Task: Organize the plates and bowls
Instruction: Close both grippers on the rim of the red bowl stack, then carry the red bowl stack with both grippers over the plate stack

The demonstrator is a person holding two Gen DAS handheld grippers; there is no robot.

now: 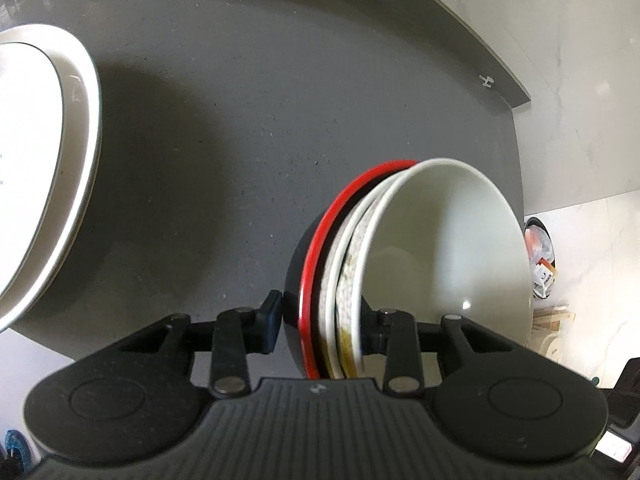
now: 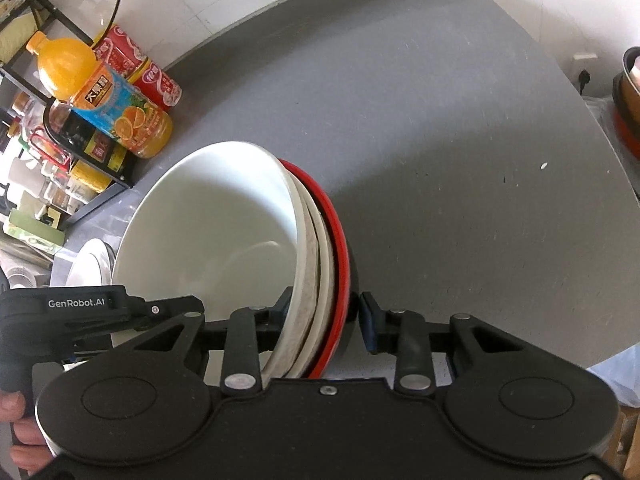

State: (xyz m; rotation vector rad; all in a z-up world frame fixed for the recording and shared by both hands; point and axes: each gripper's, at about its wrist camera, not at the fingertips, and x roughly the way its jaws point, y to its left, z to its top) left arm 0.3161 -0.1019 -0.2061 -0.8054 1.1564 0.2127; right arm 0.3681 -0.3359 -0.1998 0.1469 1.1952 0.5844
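Both claws: left gripper and right gripper clamp bowl stack | keep level, lower slowly at frame centre.

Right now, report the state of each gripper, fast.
Left gripper: shut on the nested stack of bowls, white inside red-rimmed black.
Right gripper: shut on the opposite rim of the same stack.

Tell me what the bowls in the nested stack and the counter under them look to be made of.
White bowl: likely glazed ceramic, smooth and glossy with a bright highlight. Red-rimmed bowl, outermost: black outside, glossy red edge, possibly melamine or lacquered plastic; can't tell for sure. Patterned bowl between them: probably ceramic, blurred. Counter: matte grey, finely speckled, stone-like or laminate.
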